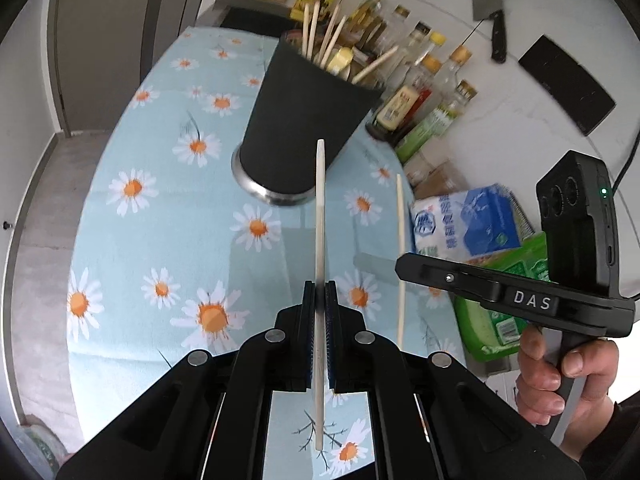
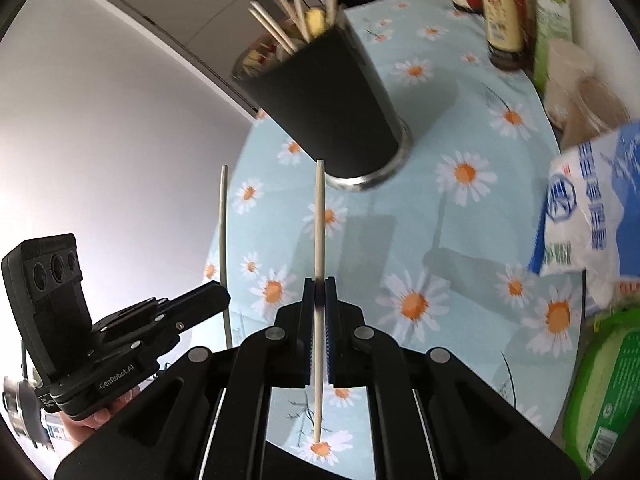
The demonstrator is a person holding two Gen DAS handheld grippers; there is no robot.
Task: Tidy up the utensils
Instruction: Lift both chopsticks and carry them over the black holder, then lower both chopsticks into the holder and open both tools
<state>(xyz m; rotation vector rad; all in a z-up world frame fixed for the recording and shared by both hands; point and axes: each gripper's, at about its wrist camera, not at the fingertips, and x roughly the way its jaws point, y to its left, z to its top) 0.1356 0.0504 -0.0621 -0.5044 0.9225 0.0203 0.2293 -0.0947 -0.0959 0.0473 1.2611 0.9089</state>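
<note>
Each claw [image 1: 320,300] [image 2: 319,300] clamps chopstick [image 1: 320,216] [image 2: 319,220]; holder [image 1: 308,120] contents blurred.

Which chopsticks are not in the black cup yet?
Two: the left gripper holds one chopstick, and the right gripper holds another chopstick. All the other chopsticks already stand in the black cup.
</note>
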